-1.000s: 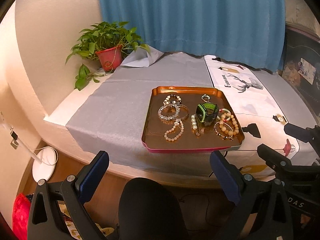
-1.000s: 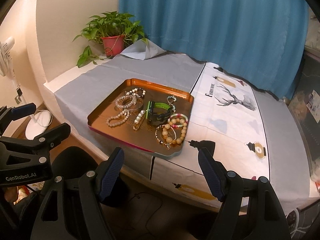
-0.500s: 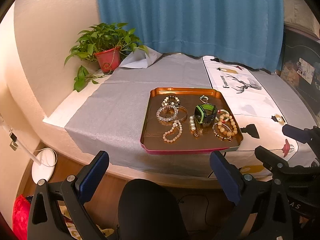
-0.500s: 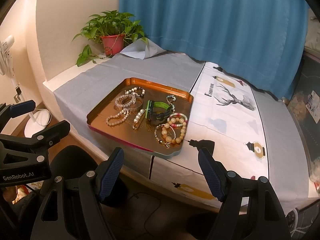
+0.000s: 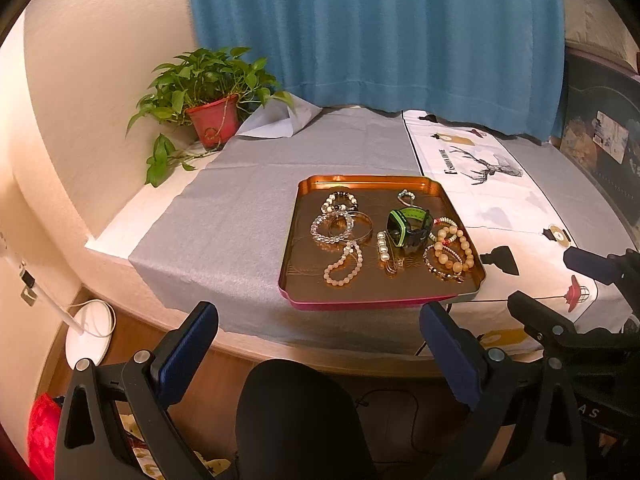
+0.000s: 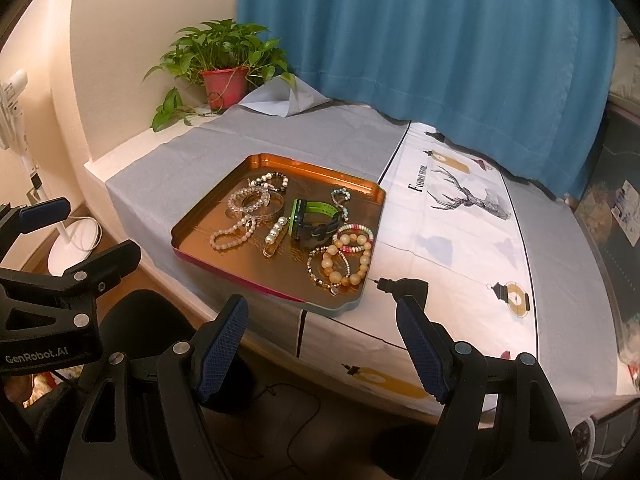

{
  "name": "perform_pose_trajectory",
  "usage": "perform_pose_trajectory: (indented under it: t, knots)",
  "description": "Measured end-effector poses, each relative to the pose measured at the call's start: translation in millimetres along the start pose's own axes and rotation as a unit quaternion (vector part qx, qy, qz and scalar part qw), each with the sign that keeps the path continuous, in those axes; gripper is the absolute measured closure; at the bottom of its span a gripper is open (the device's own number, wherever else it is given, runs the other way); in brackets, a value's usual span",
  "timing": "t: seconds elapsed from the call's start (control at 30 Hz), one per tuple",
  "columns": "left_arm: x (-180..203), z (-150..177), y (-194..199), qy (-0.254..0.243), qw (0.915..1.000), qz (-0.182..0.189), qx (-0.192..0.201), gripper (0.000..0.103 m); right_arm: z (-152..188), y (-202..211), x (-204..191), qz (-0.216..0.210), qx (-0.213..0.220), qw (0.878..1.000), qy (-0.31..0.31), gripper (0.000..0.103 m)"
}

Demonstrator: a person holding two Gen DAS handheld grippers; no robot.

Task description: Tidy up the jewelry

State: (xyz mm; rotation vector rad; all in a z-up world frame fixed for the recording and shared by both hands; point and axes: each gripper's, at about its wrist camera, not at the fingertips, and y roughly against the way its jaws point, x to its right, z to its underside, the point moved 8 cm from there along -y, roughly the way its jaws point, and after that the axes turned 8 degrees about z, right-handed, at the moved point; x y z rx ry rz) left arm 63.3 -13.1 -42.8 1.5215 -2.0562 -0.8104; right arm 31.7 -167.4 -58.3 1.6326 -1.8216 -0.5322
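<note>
Both claws have pulled back slightly from the desk; jewelry unmoved. Left claw [image 5: 318,346] spread wide, holding nothing, off the desk's front edge. Right claw [image 6: 322,346] likewise spread, empty. Copper tray [image 5: 289,254] sits near the front edge, holding bead bracelets [image 5: 450,254], clear bangles [image 5: 334,226], and a green-black watch [image 5: 409,227] at tray centre.

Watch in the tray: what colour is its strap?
The watch has a black strap with bright green lining and trim, lying in the tray. It shows best in the right wrist view.
</note>
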Motion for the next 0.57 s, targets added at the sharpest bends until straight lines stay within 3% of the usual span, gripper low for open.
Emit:
perform_pose_trajectory:
  t: [0.57]
  knots:
    - [0.7, 2.1, -4.9, 0.003, 1.0000, -0.002, -0.003, 0.002, 8.8, -5.5, 5.1, 0.000, -0.009, 1.000, 0.002, 0.026]
